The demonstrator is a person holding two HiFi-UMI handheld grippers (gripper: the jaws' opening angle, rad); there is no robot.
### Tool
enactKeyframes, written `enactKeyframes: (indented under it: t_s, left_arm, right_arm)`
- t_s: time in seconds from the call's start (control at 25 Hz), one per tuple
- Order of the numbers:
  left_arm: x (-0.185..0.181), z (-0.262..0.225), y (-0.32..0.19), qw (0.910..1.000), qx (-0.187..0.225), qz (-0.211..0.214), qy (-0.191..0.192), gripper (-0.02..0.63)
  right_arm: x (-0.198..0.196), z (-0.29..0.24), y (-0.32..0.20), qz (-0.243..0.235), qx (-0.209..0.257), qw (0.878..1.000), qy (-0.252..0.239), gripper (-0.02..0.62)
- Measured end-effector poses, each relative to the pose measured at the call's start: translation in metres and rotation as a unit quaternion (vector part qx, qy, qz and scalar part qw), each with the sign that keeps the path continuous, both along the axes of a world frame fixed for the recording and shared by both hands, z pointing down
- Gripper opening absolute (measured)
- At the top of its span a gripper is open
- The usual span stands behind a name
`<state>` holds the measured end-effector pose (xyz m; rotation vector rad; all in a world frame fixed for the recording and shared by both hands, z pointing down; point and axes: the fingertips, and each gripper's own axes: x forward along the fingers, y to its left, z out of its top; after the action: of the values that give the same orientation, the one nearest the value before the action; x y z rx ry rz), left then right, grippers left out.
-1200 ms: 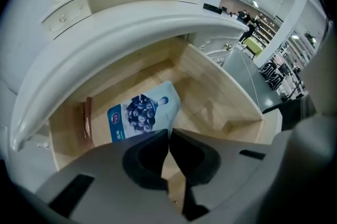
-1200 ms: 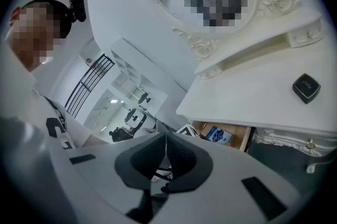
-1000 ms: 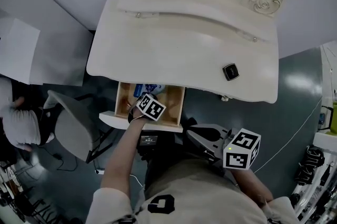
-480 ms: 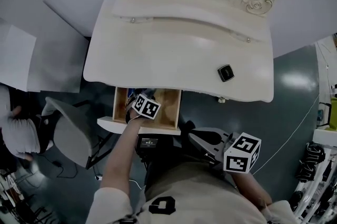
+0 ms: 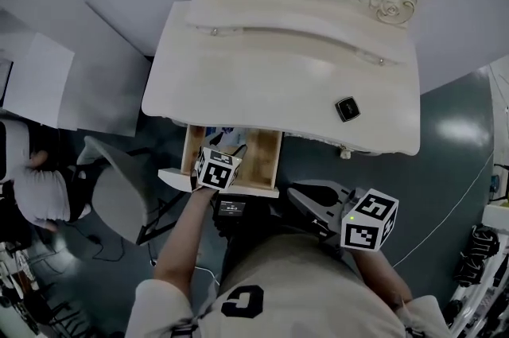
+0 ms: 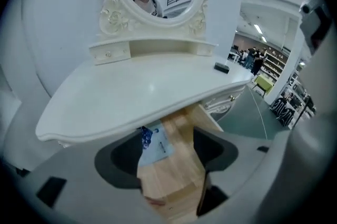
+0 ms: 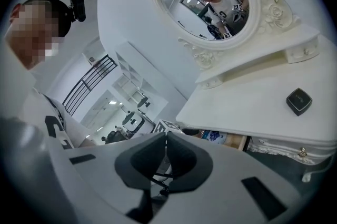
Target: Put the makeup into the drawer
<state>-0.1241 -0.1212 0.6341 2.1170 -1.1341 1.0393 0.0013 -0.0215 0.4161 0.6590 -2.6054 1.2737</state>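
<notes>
My left gripper (image 6: 167,157), jaws just opening wide, is empty above the packet (image 6: 157,144) in the drawer (image 5: 272,161). I should lift it straight past the desk (image 5: 278,74) edge. The right gripper (image 7: 165,157) is closed and empty.

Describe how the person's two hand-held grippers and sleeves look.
The left hand-held gripper and the right hand-held gripper have light grey bodies with dark grey curved pads lining the jaws. The left cube and right cube are white with black square markers. The person wears a pale short-sleeved shirt.
</notes>
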Motion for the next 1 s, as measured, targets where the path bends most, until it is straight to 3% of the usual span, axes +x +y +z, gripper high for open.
enactKeyframes:
  t_s: [0.16,0.32,0.64,0.8,0.88,1.0]
  left_arm:
    - [0.004,-0.047,0.005,0.9985,0.037,-0.024,0.033,0.342]
    - [0.022,-0.091,0.016,0.9951,0.08,-0.017,0.056,0.342]
    - [0.06,-0.168,0.047,0.9787,0.14,-0.03,0.147,0.334]
    - [0.09,-0.198,0.06,0.9713,0.177,-0.016,0.158,0.237]
    - [0.102,-0.208,0.064,0.9696,0.189,-0.016,0.155,0.069]
    - [0.119,-0.217,0.07,0.9677,0.191,-0.021,0.164,0.052]
  right_arm:
    - [-0.002,-0.01,-0.001,-0.013,0.019,1.0,-0.014,0.028]
    - [0.002,-0.018,0.004,-0.026,0.036,0.999,-0.019,0.028]
    - [0.022,-0.027,0.015,-0.023,0.053,0.998,-0.032,0.028]
    - [0.039,-0.034,0.021,-0.022,0.064,0.997,-0.041,0.028]
    - [0.053,-0.037,0.023,-0.017,0.068,0.996,-0.046,0.028]
    - [0.074,-0.037,0.025,-0.006,0.066,0.996,-0.054,0.028]
